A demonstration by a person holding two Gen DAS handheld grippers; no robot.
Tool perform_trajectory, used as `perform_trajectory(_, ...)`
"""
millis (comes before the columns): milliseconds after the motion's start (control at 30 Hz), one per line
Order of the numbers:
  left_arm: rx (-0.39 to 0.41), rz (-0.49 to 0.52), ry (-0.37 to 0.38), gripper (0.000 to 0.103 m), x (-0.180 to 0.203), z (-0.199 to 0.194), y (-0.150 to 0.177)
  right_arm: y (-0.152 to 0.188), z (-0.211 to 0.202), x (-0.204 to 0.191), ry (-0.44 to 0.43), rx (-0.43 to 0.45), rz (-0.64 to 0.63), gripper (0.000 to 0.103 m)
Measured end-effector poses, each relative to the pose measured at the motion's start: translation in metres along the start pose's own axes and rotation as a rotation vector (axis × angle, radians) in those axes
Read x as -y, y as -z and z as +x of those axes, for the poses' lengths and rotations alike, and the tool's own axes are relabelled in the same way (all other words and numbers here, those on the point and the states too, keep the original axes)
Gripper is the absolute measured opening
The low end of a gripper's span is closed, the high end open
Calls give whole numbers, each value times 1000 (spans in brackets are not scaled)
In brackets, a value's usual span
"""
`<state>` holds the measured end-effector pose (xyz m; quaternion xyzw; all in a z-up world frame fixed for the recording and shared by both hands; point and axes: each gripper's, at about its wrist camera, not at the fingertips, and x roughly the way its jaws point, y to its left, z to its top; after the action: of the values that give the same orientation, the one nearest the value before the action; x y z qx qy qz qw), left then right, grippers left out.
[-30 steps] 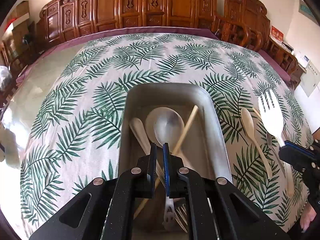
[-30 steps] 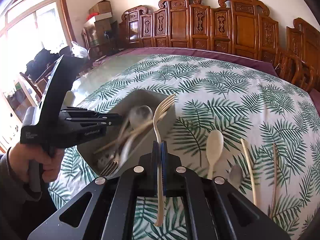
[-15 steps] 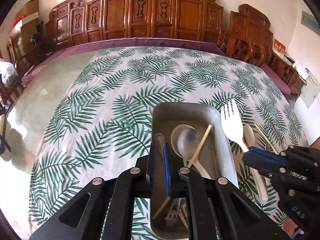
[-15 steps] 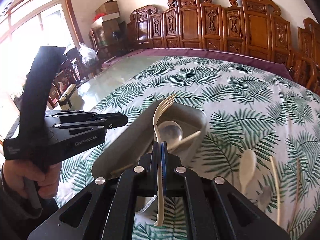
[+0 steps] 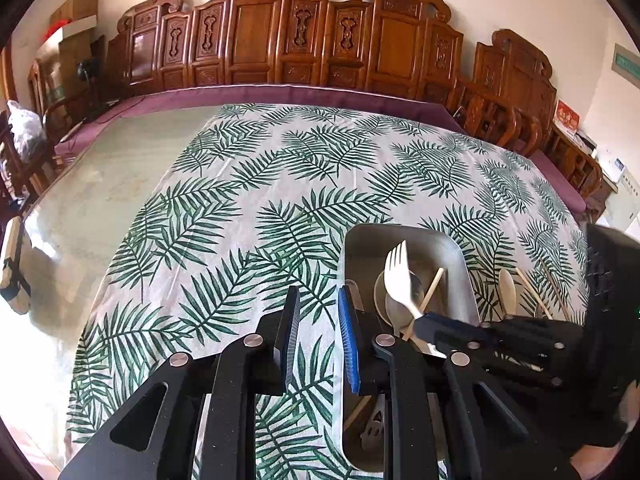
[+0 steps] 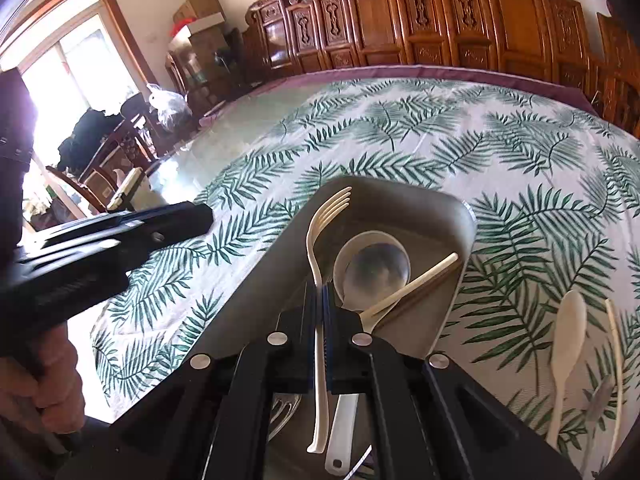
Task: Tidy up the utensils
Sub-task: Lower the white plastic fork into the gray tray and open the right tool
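While the left gripper point(image 5: 318, 332) hangs over the tablecloth point(image 5: 248, 200) beside the tray point(image 5: 460, 256), its jaws, just opening, hold nothing. The right gripper point(image 6: 319, 312) clamps the fork point(image 6: 320, 236) over the tray point(image 6: 436, 204).

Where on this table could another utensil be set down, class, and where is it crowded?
Free: the leaf-print tablecloth left of and beyond the metal tray, plus bare tabletop further left. Crowded: inside the tray, and right of it, where a spoon and chopsticks lie.

carved wooden chairs point(image 5: 304, 36), bright window point(image 6: 76, 68)
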<state>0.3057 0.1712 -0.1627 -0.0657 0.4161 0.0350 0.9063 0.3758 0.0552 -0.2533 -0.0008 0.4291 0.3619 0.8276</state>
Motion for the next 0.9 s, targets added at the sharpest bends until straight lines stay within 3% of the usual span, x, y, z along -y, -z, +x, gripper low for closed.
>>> perform_trajectory(433,2,2,6,18,2,-2,-1,1,-9,2,-20,19,-10,8)
perform_trajectory(600,8,14,20,21,15,-4,-1,8,-39,9,10,57,-52,8)
perform_trajectory(900,22,79,93,39,68,-3,1,36,-123,57,151,105,-92,8)
